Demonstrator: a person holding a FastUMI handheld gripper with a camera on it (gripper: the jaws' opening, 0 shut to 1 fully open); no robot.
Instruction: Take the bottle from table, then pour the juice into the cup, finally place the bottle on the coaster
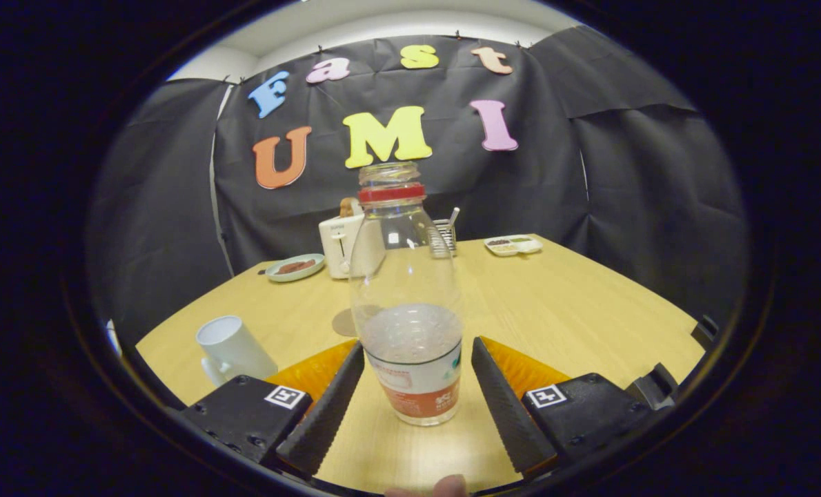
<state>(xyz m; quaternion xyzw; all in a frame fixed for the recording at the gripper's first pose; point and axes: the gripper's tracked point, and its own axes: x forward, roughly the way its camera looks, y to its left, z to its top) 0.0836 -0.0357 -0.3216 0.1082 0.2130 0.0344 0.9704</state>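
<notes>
**Bottle stands between spread fingers**

The gripper [417,373] is wide apart, its fingers flanking the bottle [408,304] without touching it. The bottle stands upright on the table [590,310], uncapped, with liquid in its lower part. Left of the bottle sits a white cup [233,348]; just behind the bottle, a round coaster [345,322].

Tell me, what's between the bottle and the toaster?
In the gripper view, bare table and the coaster's edge lie between the bottle and toaster. The gripper is open.
</notes>
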